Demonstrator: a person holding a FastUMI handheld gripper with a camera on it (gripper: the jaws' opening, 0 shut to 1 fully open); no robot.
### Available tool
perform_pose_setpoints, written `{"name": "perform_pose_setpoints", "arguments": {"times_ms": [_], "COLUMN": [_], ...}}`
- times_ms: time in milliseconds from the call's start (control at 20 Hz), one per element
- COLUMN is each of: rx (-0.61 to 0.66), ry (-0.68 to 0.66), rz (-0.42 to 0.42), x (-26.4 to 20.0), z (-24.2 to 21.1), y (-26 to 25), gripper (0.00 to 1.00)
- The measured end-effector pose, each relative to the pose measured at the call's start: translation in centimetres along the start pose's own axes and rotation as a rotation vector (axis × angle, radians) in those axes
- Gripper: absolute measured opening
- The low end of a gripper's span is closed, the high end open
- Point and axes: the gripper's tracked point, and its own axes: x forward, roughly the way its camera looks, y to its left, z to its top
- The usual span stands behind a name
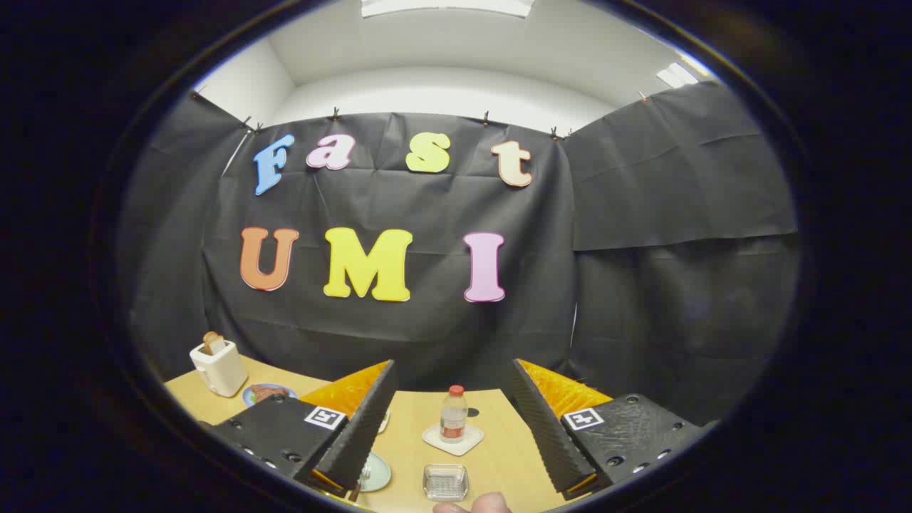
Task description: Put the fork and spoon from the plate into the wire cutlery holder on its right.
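Above the tabletop (499,442), the hand-held gripper (450,420) hangs spread wide, empty; what looks like the plate (376,473) lies by its left finger.

The tool (452,427) is held high above the tabletop (499,442), looking forward. Its two black ribbed fingers (356,434) stand wide apart, with nothing between them. Just below, near the tool, a fingertip of the person's hand (474,504) is seen.

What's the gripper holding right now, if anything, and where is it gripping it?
Nothing. The gripper is open, its fingers spread wide with only the table and a small bottle seen beyond them.
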Motion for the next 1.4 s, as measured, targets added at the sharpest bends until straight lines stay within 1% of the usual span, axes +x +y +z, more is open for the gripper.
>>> {"name": "perform_pose_setpoints", "arguments": {"times_ms": [200,350,850,1000,1250,1350,1400], "rx": [0.001,0.0,0.027,-0.011,-0.017,-0.029,-0.038], "ry": [0.003,0.008,0.049,0.112,0.168,0.224,0.263], "rz": [0.005,-0.006,0.024,0.045,0.07,0.082,0.102], "x": [-0.3,-0.4,-0.9,-0.9,-0.4,0.0,-0.1], "z": [0.0,0.1,0.0,-1.3,-2.1,-3.6,-4.6], "y": [0.5,0.3,1.0,1.5,2.1,2.6,3.1], "gripper": [0.95,0.95,0.95,0.95,0.95,0.95,0.95]}}
